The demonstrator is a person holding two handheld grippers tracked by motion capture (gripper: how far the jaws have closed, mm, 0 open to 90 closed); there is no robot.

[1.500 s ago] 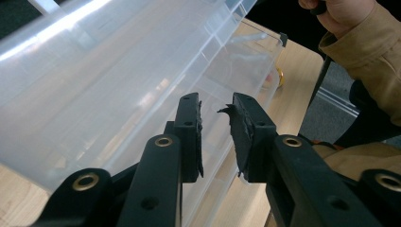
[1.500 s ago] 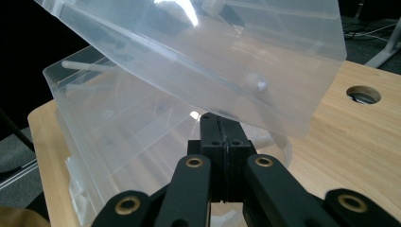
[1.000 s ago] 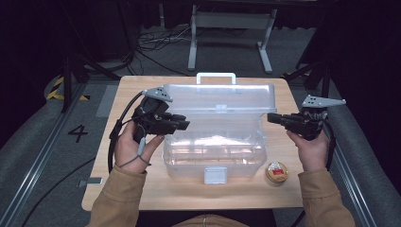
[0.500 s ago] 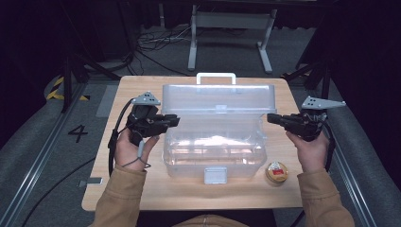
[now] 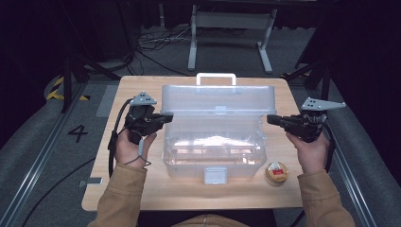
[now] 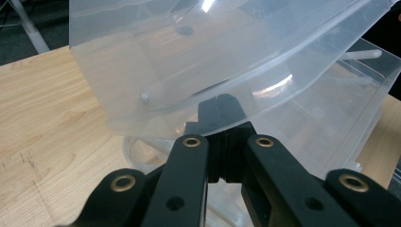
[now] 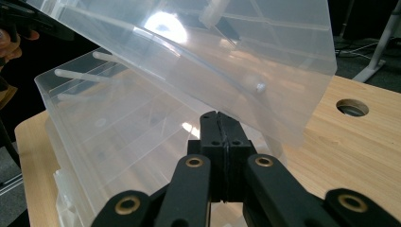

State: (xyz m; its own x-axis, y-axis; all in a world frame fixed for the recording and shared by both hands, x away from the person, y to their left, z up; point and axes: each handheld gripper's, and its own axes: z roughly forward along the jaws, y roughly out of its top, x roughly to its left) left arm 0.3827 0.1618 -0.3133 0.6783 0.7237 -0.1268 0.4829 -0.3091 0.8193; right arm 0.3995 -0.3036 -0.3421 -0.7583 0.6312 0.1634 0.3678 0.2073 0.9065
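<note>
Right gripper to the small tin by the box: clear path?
Probably yes. The tin sits in the open on the table, just below the right gripper, beside the box; nothing lies between.

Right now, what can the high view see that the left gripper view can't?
High view alone: the small round tin with a red label on the table, the white handle and the box's front latch. Left gripper view alone: the left gripper, shut, tips under the raised lid's edge. Both: the clear plastic storage box and the light wooden table.
</note>
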